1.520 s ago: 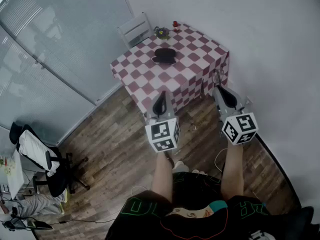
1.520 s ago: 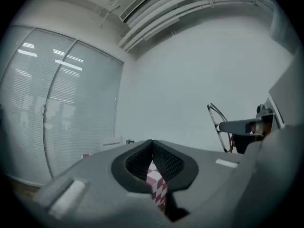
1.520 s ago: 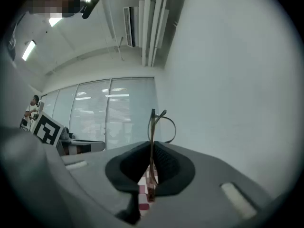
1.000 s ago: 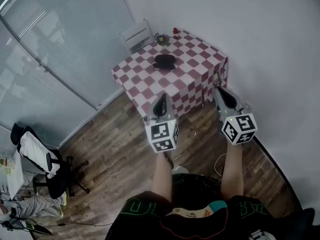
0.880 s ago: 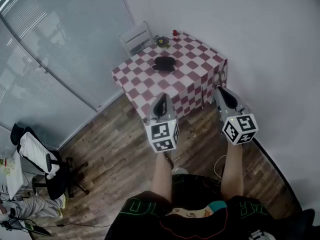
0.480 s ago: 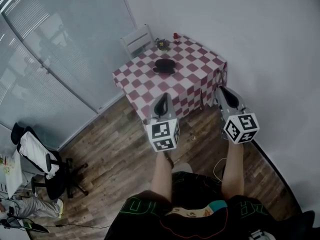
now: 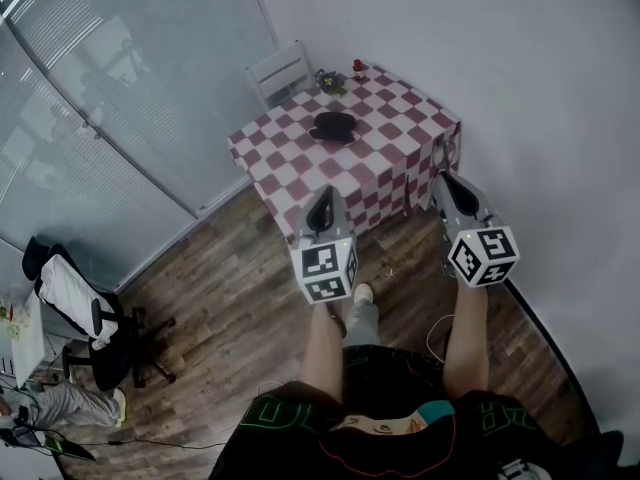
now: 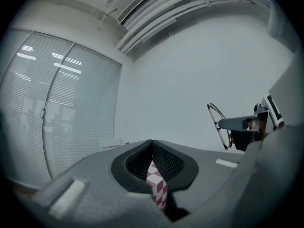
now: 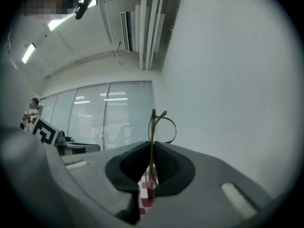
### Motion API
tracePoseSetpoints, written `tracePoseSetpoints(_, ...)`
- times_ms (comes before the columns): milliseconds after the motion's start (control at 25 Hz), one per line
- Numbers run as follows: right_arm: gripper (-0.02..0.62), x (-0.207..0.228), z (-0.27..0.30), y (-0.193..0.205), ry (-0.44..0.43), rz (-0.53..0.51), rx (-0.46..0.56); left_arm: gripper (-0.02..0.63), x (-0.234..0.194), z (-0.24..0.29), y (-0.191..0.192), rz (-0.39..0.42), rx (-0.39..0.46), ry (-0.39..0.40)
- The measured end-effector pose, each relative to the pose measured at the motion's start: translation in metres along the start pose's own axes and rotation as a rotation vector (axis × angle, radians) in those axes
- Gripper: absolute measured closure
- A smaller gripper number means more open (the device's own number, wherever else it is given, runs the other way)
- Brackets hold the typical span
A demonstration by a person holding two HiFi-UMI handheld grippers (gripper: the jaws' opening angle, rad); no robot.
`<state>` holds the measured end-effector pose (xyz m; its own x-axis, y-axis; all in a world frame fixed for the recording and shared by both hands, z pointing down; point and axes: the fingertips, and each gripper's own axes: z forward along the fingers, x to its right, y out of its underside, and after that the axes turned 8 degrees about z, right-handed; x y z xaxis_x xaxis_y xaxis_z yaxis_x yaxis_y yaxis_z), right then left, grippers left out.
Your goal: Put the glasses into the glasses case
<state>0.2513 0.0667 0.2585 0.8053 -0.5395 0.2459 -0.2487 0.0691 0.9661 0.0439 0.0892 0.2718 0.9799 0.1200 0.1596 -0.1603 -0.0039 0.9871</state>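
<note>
A black glasses case [image 7: 335,125] lies on the table with the red-and-white checked cloth [image 7: 300,173], towards its far side. Both grippers hover level in front of the table, short of its near edge. My right gripper [image 7: 441,175] is shut on thin wire-framed glasses [image 9: 153,127], which stand upright between its pads; in the left gripper view the glasses [image 8: 217,123] stick out of it at the right. My left gripper [image 7: 321,194] is shut with nothing in it, and the checked cloth shows below its pads [image 8: 164,158].
A white chair [image 7: 280,68] stands behind the table. A small plant [image 7: 328,79] and a red item [image 7: 358,66] sit at the table's far corner. A glass partition [image 7: 110,118] runs along the left, a white wall on the right. An office chair [image 7: 85,318] stands at the left.
The person's foot has stepped forward on the wooden floor below the grippers. Both grippers keep their pose, and the glasses stay pinched in the right one.
</note>
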Motion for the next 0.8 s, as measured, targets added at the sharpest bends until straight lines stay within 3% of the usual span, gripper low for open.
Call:
tracePoseSetpoints(320, 0.577, 0.026, 0.022, 0.015, 0.035, 0.030, -0.018, 0.597, 0.002, 0.035, 0.021, 0.005, -0.053, 0.029)
tracePoseSetpoints(800, 0.577, 0.076, 0.066, 0.058, 0.088, 0.102, -0.099, 0.597, 0.012, 0.101, 0.082, -0.007, -0.190, 0.088)
